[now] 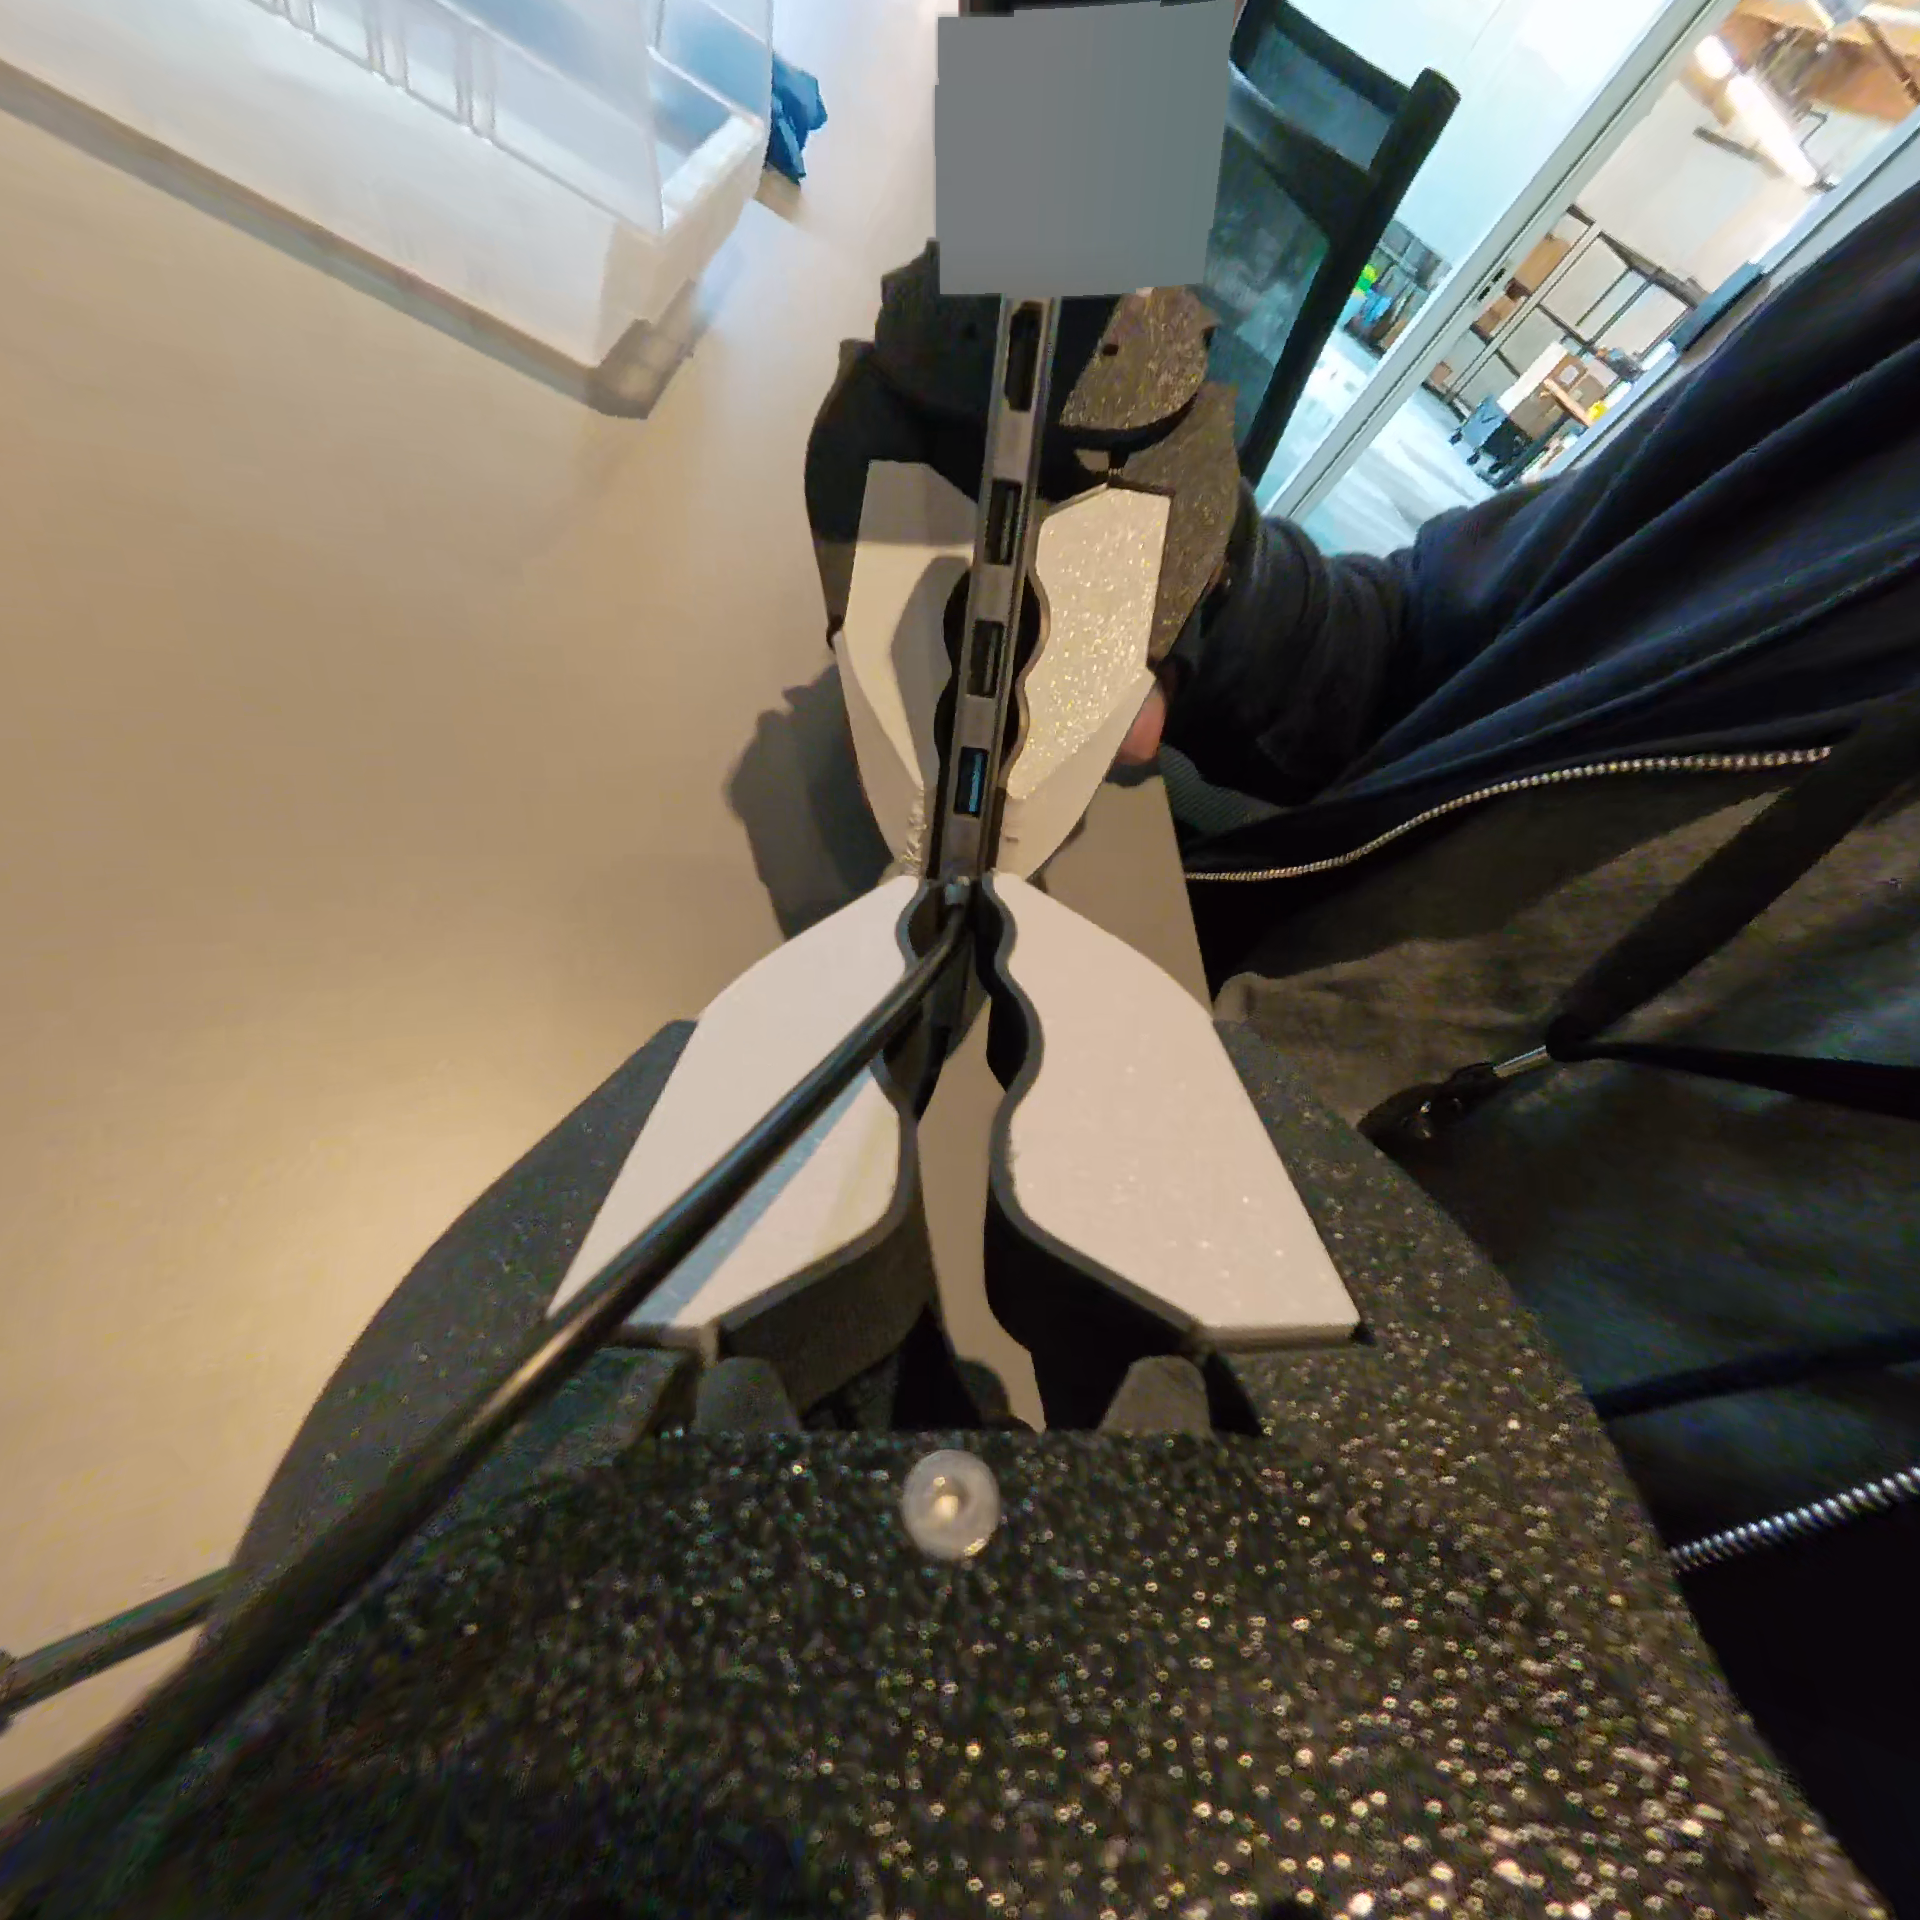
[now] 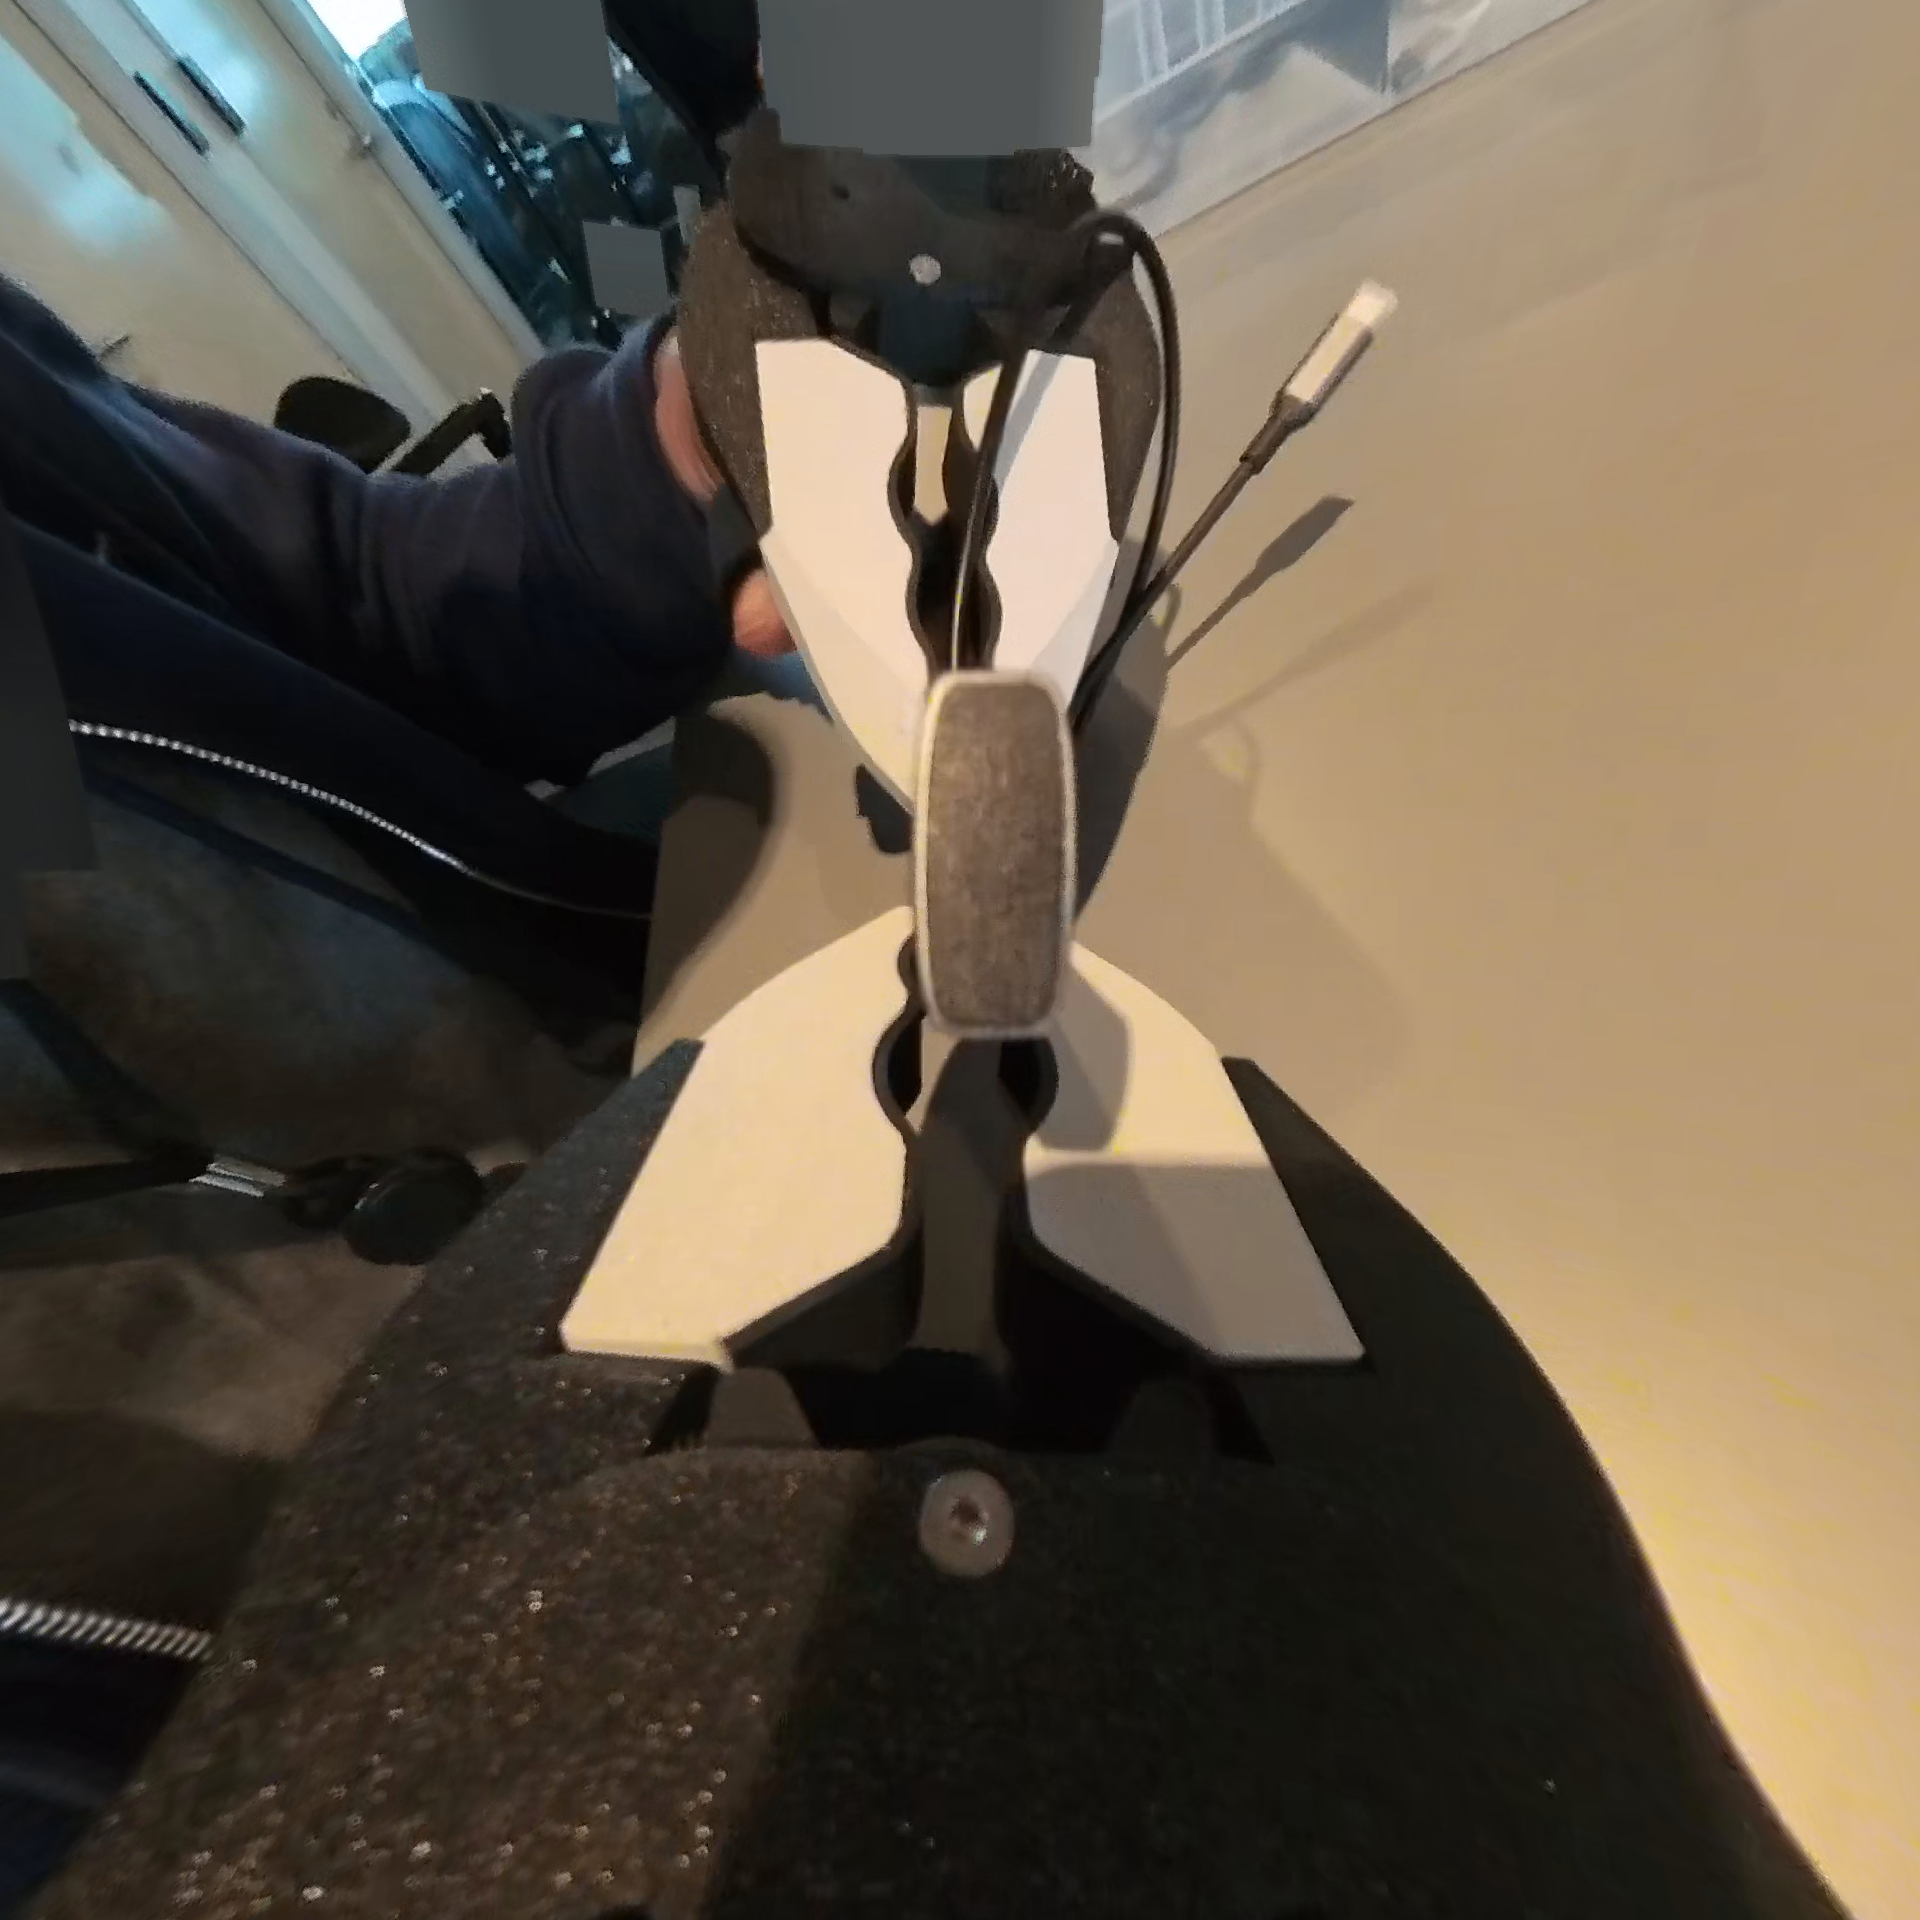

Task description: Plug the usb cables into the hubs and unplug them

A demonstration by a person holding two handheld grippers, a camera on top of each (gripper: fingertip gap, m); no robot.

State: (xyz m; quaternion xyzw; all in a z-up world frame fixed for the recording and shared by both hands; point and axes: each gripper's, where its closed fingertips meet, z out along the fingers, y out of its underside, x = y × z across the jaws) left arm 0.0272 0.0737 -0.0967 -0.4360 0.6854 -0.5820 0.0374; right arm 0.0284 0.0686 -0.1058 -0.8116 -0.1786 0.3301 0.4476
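A thin grey USB hub (image 1: 982,665) with a row of ports, one of them blue, is held in the air between both grippers. My right gripper (image 1: 971,826) faces me in the left wrist view, shut on the hub's lower half. My left gripper (image 1: 951,899) is shut on the black cable (image 1: 727,1174) right where it leaves the hub's end. In the right wrist view my right gripper (image 2: 987,966) clamps the hub (image 2: 992,852), seen end-on. The left gripper (image 2: 971,665) is just beyond it. A silver-tipped USB plug (image 2: 1340,343) on a black lead sticks up to the right, free.
A beige table (image 1: 312,727) lies below on the left. A clear plastic bin (image 1: 520,156) stands at its far side. The person's dark zipped jacket (image 1: 1558,727) and sleeve (image 2: 468,540) fill the other side, past the table edge (image 1: 1174,883). Less than 4 cm separates the two grippers' tips.
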